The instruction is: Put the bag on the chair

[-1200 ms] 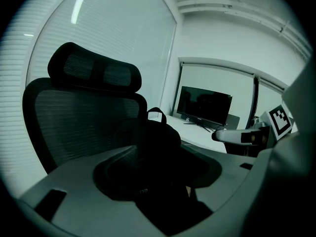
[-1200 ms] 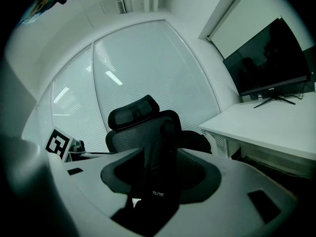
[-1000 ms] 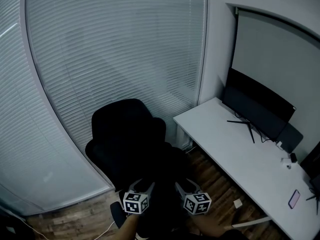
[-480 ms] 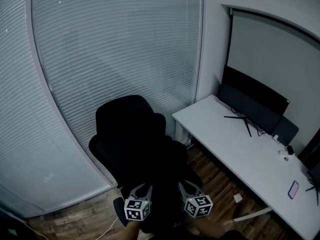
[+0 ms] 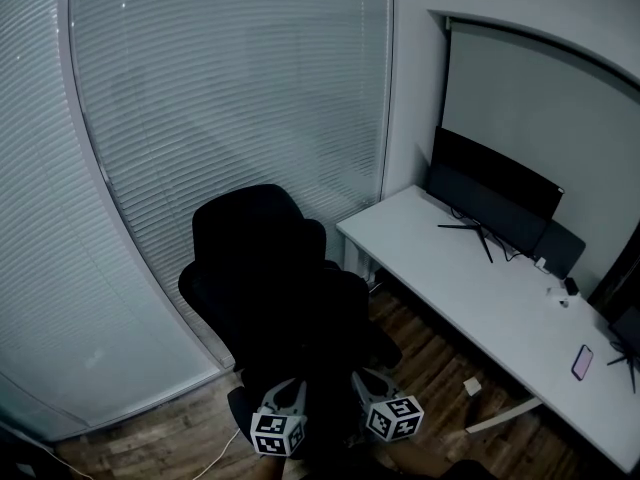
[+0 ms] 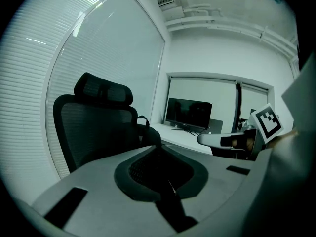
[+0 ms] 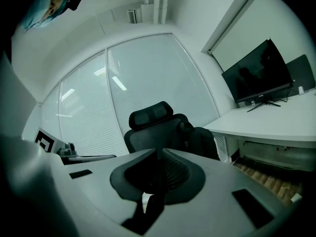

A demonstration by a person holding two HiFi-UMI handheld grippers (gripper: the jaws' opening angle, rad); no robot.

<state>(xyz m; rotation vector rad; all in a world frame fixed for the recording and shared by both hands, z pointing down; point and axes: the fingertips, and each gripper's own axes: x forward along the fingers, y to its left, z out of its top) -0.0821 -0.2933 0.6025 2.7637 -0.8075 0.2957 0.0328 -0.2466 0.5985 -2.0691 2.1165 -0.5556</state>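
Where the black, mesh-backed chair (image 5: 250, 238) stands mid-frame against slatted blinds (image 5: 220, 88), the soft, rounded black bag (image 5: 335, 313) sits on its seat; at the bottom edge, the left gripper (image 5: 288, 396) and right gripper (image 5: 370, 386) have just been closing; both pairs of smooth grey jaws meet with nothing between them.

The chair (image 5: 250, 258) stands on the floor (image 5: 440, 363) in front of the window blinds (image 5: 220, 88), to the left of the worktop (image 5: 470, 298). The bag (image 5: 335, 313) sits on the chair's seat, in front of the backrest. A monitor (image 5: 490, 193) stands at the back of the worktop, against the wall. A phone (image 5: 581, 362) lies near the worktop's right end. A small box (image 5: 471, 386) lies on the floor beside the worktop's front edge.
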